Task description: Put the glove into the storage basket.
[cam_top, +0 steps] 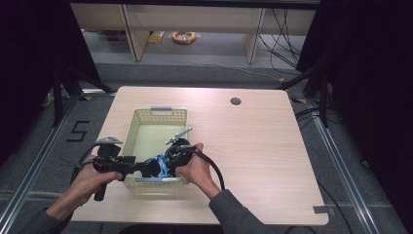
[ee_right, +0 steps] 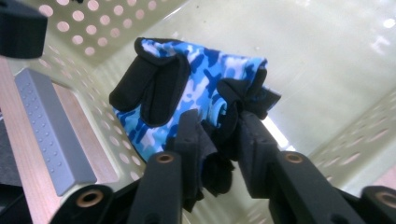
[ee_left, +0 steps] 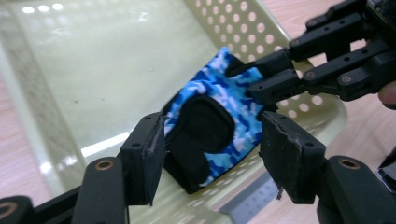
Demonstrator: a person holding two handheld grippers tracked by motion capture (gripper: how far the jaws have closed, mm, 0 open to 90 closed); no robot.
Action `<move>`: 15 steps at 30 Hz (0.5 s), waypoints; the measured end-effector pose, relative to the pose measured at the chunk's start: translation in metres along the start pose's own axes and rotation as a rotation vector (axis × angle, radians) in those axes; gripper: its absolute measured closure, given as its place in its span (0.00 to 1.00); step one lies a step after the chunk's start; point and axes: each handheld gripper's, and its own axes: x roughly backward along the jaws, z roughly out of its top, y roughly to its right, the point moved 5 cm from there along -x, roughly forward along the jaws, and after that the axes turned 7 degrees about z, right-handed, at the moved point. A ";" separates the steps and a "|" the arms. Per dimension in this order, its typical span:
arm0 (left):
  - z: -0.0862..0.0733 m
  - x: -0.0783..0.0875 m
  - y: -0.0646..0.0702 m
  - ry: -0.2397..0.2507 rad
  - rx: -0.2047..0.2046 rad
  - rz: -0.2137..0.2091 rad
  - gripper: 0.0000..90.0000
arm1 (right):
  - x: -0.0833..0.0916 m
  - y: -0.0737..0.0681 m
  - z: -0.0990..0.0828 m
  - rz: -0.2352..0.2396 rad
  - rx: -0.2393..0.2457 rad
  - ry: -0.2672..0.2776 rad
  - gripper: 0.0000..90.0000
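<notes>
The left tool (ee_left: 212,154) stands with its jaws wide on either side of the blue camouflage glove (ee_left: 212,126), pads clear of the fabric, while the right tool (ee_right: 219,144) pinches the glove's dark cuff edge and holds it above the basket (cam_top: 157,116) at the near-left part of the counter (cam_top: 253,146). Judged from this, the glove is over the basket but not yet released; setting it down remains. In the high view the hands and tools cover most of the glove, and its palm side cannot be made out.
</notes>
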 end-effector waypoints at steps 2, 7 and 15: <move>-0.001 0.001 0.005 -0.006 -0.047 0.010 0.45 | 0.003 0.001 0.001 -0.015 0.010 0.008 0.76; 0.002 0.002 0.016 0.036 -0.062 0.025 0.45 | 0.011 0.004 0.004 -0.020 0.010 0.037 0.70; 0.001 0.007 0.031 0.059 -0.045 -0.009 0.42 | 0.033 -0.001 0.008 -0.010 0.008 0.101 0.66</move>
